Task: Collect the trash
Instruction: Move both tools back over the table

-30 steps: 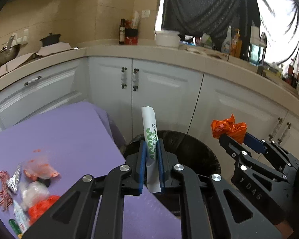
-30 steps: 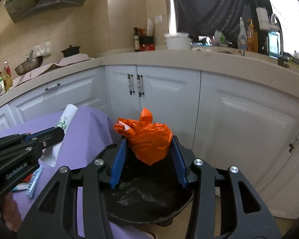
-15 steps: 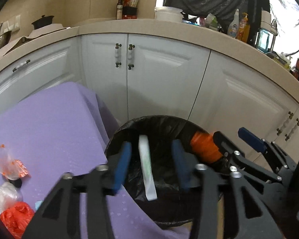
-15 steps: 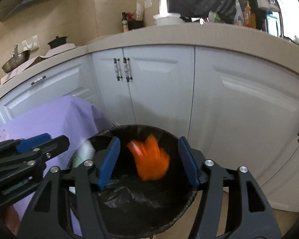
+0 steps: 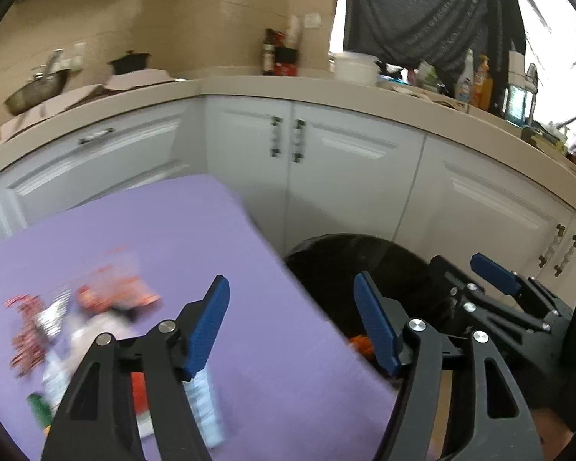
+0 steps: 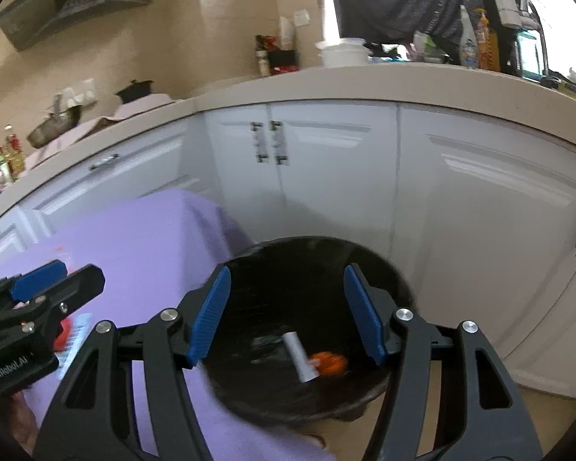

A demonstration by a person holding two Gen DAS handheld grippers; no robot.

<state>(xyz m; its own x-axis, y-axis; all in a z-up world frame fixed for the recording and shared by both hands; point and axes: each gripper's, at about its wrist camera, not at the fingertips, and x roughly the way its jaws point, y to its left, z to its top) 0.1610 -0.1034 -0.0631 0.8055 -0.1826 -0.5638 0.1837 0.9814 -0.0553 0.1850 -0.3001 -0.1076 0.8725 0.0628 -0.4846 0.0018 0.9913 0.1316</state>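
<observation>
A black-lined trash bin [image 6: 307, 307] stands beside the purple table [image 5: 153, 246]. Inside it lie a white tube [image 6: 300, 357] and an orange bag [image 6: 328, 363]. My right gripper [image 6: 288, 311] is open and empty above the bin. My left gripper [image 5: 292, 322] is open and empty over the table's right edge, next to the bin [image 5: 349, 265]. Several pieces of trash [image 5: 84, 319] lie blurred on the table's left part, among them orange wrappers and a small tube [image 5: 207, 407]. The right gripper also shows in the left wrist view [image 5: 491, 284].
White kitchen cabinets [image 5: 326, 176] and a beige counter [image 5: 364, 96] curve behind the bin. Bottles, a bowl and pots stand on the counter. The left gripper shows at the left of the right wrist view [image 6: 38, 299].
Both grippers opened and dropped their loads: the white tube and the orange bag fell into the bin. The left gripper then swung left, back over the table.
</observation>
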